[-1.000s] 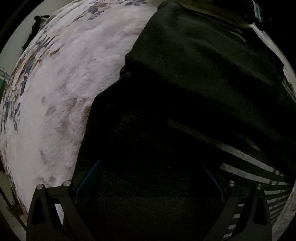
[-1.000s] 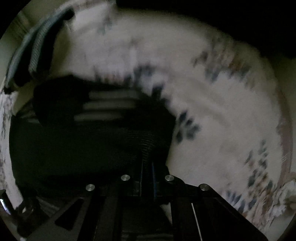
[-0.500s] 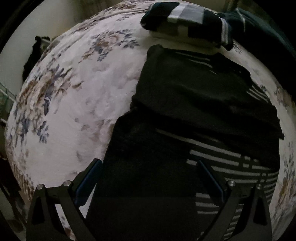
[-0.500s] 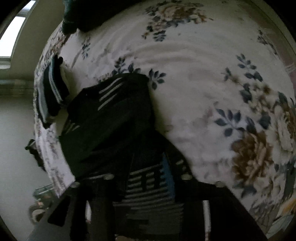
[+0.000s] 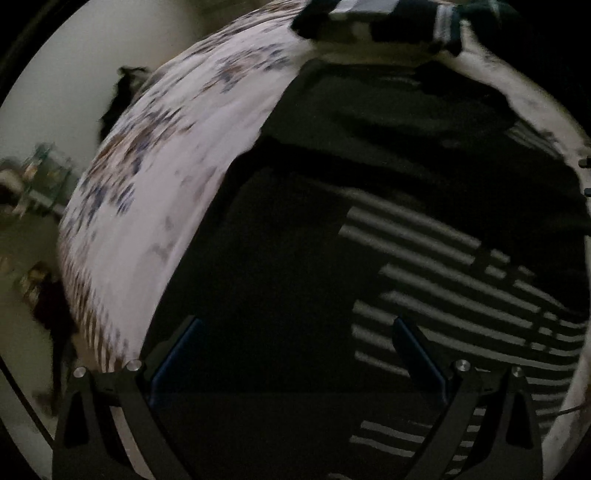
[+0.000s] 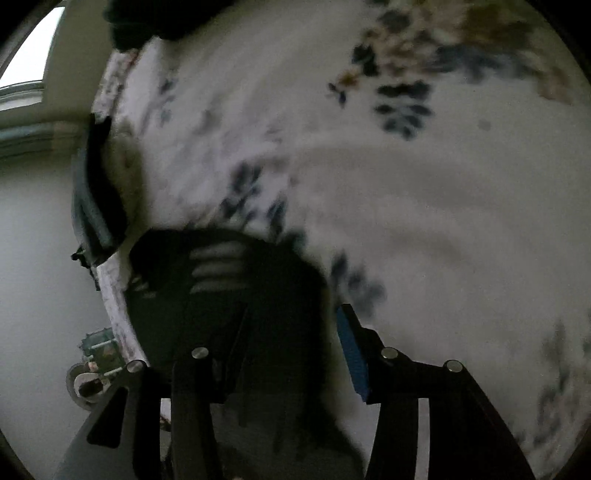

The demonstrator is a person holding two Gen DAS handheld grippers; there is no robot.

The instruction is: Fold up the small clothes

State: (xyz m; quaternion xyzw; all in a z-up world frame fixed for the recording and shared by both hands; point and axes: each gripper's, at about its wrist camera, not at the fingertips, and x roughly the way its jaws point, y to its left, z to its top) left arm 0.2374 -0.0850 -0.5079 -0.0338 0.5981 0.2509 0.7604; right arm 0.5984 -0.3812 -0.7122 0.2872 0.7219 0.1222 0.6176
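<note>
On the floral bedspread (image 5: 177,192): item 1, dark striped garment (image 5: 369,229), laid out flat w/ one fold apparently already made, a plain dark layer being seen over a pale-striped one.

- Location: spread across centre of left wrist view, directly below left gripper (image 5: 295,350); in right wrist view seen low and left (image 6: 221,280), near the bed edge.
- Neighbours: folded striped pile (image 5: 376,18) at far end of bed, just beyond garment's top edge; judged to be finished items.
- Left gripper: jaws wide apart, nothing clasped; cloth seen beneath the gap, contact not determinable.
- Right gripper (image 6: 291,339): jaws have just been opening, now parted; blue pad (image 6: 351,354) clear on one side, dark cloth seen in the gap, not pinched as far as can be told (view blurred).
- Handling (judged): knit fabric, light, soft, limp; no stiffness to be relied on, so it is expected to sag and drape when lifted. Not fragile. Plush bedspread likely to drag on it, so lifting is preferred to sliding.
- Grip points (judged): edges or corners to be pinched, one per gripper, both layers taken together so the existing fold is kept. Mid-panel grabs to be avoided; bunching expected.
</note>
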